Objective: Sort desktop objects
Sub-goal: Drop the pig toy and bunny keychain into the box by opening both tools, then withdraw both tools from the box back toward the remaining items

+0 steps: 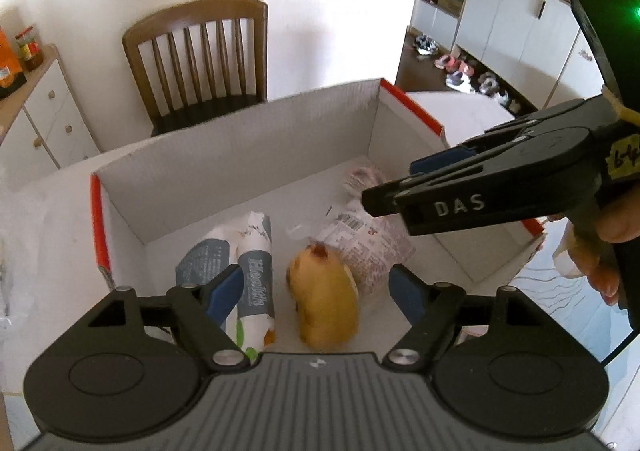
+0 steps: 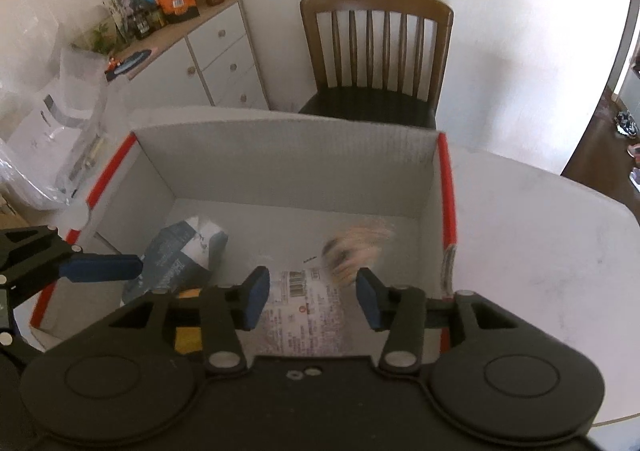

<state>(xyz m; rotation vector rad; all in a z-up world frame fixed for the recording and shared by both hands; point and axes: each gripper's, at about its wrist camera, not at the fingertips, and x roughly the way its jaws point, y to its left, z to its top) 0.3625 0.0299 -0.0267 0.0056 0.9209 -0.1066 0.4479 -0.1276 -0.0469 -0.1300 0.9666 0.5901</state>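
Note:
An open white cardboard box with red edges stands on the white table. Inside lie a grey-white snack packet, a yellow bread roll and a clear printed wrapper of biscuits. My left gripper is open above the roll, holding nothing. My right gripper is open over the clear wrapper, empty. The box and the grey packet also show in the right wrist view. The right gripper reaches into the box from the right in the left wrist view.
A wooden chair stands behind the table. A white drawer cabinet with snack bags and jars is at the back left. Clear plastic bags lie left of the box. Bare white table lies right of the box.

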